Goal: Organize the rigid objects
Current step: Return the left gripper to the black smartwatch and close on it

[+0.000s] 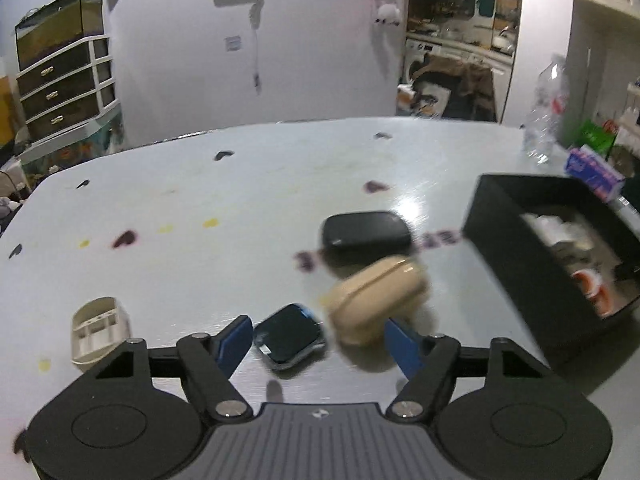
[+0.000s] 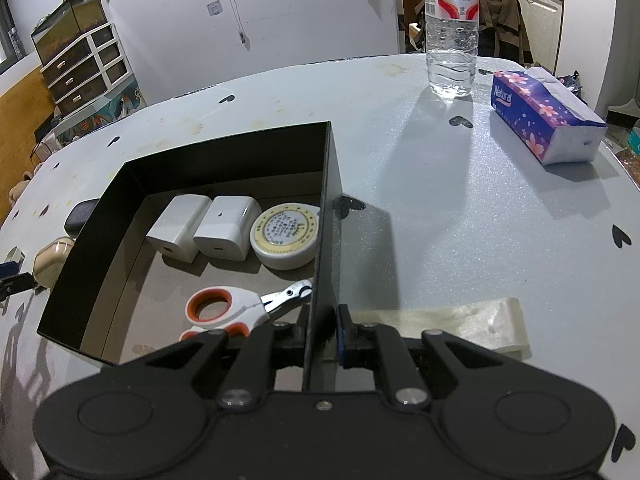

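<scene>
My left gripper (image 1: 318,338) is open and low over the table. A dark-screened smartwatch face (image 1: 289,336) lies between its blue fingers. A beige oval case (image 1: 376,300), blurred, sits against the right finger. A black oval case (image 1: 366,229) lies behind it. A cream holder (image 1: 98,330) lies to the left. My right gripper (image 2: 323,330) is shut on the right wall of the black box (image 2: 330,208). The box holds two white chargers (image 2: 202,226), a round white tin (image 2: 286,236) and orange-and-white clippers (image 2: 240,304).
A water bottle (image 2: 452,28) and a purple tissue pack (image 2: 544,120) stand at the table's far right. A strip of clear tape (image 2: 460,320) lies right of my right gripper. The grey table (image 1: 200,208) has dark heart marks. A drawer cabinet (image 1: 64,84) stands beyond its left edge.
</scene>
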Action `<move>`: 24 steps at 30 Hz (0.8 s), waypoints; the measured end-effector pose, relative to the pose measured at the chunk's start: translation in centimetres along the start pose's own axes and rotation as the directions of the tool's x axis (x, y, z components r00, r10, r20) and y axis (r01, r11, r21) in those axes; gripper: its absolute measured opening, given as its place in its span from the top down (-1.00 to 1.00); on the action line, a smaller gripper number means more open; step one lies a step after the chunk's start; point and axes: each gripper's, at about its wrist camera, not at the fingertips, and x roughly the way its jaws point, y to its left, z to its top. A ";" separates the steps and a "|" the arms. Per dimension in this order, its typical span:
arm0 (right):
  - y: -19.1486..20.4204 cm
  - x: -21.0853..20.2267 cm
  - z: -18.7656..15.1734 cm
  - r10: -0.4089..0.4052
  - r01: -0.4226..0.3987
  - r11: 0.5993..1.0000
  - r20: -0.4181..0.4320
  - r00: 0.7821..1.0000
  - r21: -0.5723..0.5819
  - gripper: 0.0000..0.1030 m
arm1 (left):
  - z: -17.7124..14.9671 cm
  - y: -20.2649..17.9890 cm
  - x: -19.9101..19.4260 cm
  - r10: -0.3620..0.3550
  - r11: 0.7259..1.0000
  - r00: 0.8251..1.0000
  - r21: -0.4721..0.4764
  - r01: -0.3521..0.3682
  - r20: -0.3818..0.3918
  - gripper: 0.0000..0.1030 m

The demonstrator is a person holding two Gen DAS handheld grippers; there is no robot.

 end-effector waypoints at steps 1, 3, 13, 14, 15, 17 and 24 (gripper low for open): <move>0.0 0.0 0.0 0.000 0.000 1.000 0.000 1.000 -0.001 0.77 | 0.0 0.5 0.4 -0.011 1.000 1.000 0.008 0.011 -0.002 -0.43; 0.0 0.0 0.0 -0.001 0.001 1.000 -0.001 1.000 -0.001 0.77 | 0.0 1.4 1.0 -0.061 0.998 0.998 0.016 0.061 -0.002 -0.42; 0.0 0.2 0.1 -0.007 0.007 1.000 -0.008 1.000 0.003 0.77 | 0.2 2.8 4.2 -0.162 0.984 0.986 0.065 0.165 -0.049 -0.45; 0.0 0.2 0.1 -0.005 0.005 1.000 -0.009 1.000 0.004 0.77 | 0.2 2.8 4.1 -0.163 0.984 0.985 0.064 0.166 -0.050 -0.45; 0.0 0.2 0.1 -0.005 0.005 1.000 -0.009 1.000 0.005 0.77 | 0.1 2.7 4.0 -0.165 0.983 0.985 0.066 0.169 -0.053 -0.45; 0.0 0.3 0.1 -0.006 0.006 1.000 -0.011 1.000 0.004 0.77 | -0.1 2.3 3.6 -0.166 0.981 0.984 0.087 0.171 -0.064 -0.44; -0.1 0.4 0.1 -0.003 0.003 1.000 -0.012 1.000 0.001 0.77 | -1.7 0.9 2.1 -0.151 0.973 0.984 0.161 0.165 -0.098 -0.44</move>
